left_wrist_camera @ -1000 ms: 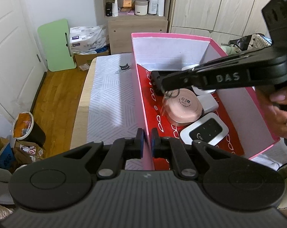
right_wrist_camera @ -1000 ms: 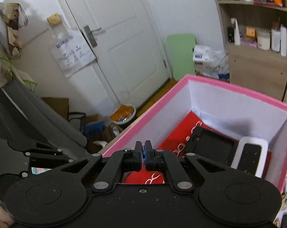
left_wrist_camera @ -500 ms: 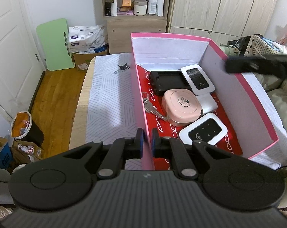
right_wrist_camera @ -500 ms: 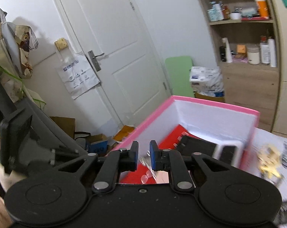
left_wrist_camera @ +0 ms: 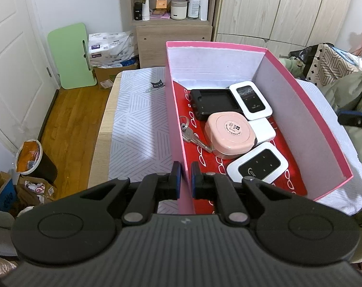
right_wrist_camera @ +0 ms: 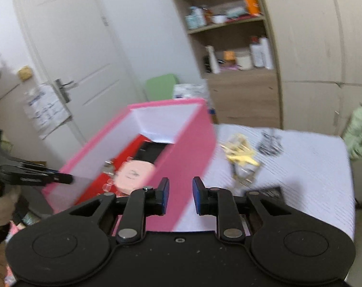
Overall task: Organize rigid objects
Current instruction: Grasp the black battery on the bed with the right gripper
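A pink box (left_wrist_camera: 307, 110) with a red floor stands on the table. It holds a black tray (left_wrist_camera: 214, 102), two white routers (left_wrist_camera: 251, 99) (left_wrist_camera: 258, 163), a pink round case (left_wrist_camera: 230, 134), a white block (left_wrist_camera: 263, 132) and keys (left_wrist_camera: 192, 135). My left gripper (left_wrist_camera: 183, 180) is shut on the box's left wall. My right gripper (right_wrist_camera: 180, 195) is open and empty, outside the box's right wall (right_wrist_camera: 181, 167). A yellow-tagged key bunch (right_wrist_camera: 240, 155) and a dark flat item (right_wrist_camera: 268, 192) lie on the cloth right of the box.
The table (left_wrist_camera: 137, 122) has a striped cloth and a wooden left edge. A shelf unit (left_wrist_camera: 171, 12), wardrobe (left_wrist_camera: 288, 9), green folded board (left_wrist_camera: 72, 55) and door (right_wrist_camera: 68, 59) stand behind. A bin (left_wrist_camera: 32, 160) stands on the floor at left.
My right gripper dropped the keys into the box, opened, and swung out to the right over the box wall. My left gripper has kept its hold on the box wall.
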The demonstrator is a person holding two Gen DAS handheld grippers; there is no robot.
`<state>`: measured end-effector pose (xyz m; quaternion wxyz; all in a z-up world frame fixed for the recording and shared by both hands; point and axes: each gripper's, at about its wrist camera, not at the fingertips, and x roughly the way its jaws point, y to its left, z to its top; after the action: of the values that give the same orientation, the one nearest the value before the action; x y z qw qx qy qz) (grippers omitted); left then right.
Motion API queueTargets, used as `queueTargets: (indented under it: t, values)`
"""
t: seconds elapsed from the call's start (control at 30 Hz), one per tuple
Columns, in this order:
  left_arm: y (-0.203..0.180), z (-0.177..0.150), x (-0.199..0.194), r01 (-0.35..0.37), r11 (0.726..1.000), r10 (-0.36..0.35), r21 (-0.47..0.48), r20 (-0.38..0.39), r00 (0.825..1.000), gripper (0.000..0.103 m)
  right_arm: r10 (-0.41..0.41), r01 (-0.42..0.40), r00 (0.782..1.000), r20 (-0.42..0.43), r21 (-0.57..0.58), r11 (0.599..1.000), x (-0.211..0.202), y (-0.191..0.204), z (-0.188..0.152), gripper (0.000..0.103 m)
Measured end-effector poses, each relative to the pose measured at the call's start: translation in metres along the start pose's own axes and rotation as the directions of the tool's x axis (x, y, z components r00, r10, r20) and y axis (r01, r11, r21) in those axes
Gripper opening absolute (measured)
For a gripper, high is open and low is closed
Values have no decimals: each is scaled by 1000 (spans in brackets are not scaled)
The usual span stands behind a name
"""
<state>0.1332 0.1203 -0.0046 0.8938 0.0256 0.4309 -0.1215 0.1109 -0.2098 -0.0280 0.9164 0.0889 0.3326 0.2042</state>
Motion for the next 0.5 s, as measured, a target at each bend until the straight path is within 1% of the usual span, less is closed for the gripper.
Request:
queueTargets:
  t: [0.07, 0.13, 0.2, 0.27, 0.37, 0.47, 0.5]
  values:
    - [0, 0, 0, -2, 1000, 2, 2, -2, 1000, 7, -33, 33, 999, -18, -1, 999, 2, -7, -9, 27]
    - [-1, 0, 0, -4, 1000, 4, 3, -2, 1000, 7, -66, 66, 997, -39, -13, 998, 6, -14, -18, 32]
    - [-1, 0, 0, -4, 1000, 4, 2, -1, 1000, 7, -100, 97, 993, -56, -42, 994, 11, -20, -27, 41]
    - [-1, 0, 0, -4, 1000, 4, 2, -1, 1000, 7, -149, 144, 987, -58, -85, 986, 14, -24, -36, 46]
    - [-1, 0, 0, -4, 1000, 4, 2, -2, 1000, 7, -215, 208, 976, -33, -148, 967, 19, -30, -42, 49]
    - [-2, 0, 0, -6, 1000, 6, 3, -2, 1000, 7, -231, 228, 973, 3, -181, 957, 23, -42, -42, 63]
    - [-2, 0, 0, -7, 1000, 7, 4, -2, 1000, 7, -237, 235, 971, 15, -187, 954, 25, -45, -41, 64]
